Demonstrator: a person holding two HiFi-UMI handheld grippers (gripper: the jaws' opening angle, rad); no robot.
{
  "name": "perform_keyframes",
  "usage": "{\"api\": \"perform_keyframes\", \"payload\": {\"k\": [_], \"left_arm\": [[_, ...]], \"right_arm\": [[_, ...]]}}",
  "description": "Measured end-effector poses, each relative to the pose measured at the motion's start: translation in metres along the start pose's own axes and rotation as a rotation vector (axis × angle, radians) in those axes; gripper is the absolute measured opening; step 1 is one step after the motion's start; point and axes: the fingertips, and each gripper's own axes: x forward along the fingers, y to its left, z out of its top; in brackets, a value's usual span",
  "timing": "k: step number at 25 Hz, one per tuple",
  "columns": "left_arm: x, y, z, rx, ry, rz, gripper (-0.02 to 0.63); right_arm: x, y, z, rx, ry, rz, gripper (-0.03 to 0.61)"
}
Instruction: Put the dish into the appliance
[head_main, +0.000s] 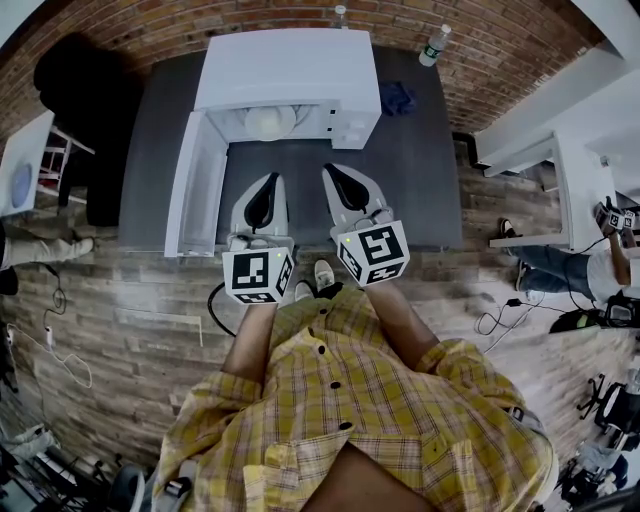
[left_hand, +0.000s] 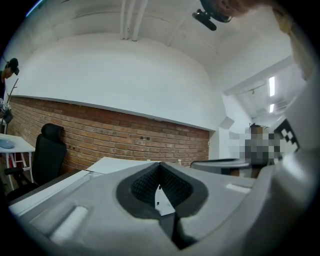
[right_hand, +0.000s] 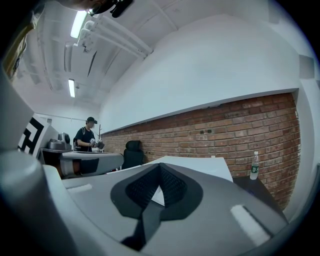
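The left tool (head_main: 266, 182) and right tool (head_main: 336, 172) hover pressed together, empty, before the open boxy white microwave (head_main: 290, 70) holding a round white dish (head_main: 268, 122) on the dark grey desk (head_main: 410, 190).

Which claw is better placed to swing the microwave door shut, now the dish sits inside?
Probably the left. The open door juts out on the microwave's left side, close beside the left claw; the right claw sits farther across. Both claws are shut and empty.
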Motion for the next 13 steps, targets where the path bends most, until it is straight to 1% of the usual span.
{"api": "perform_keyframes", "payload": {"k": [13], "left_arm": [[-0.004, 0.009, 0.003, 0.021, 0.001, 0.010, 0.000]], "right_arm": [[0.005, 0.011, 0.005, -0.006, -0.009, 0.015, -0.008]]}}
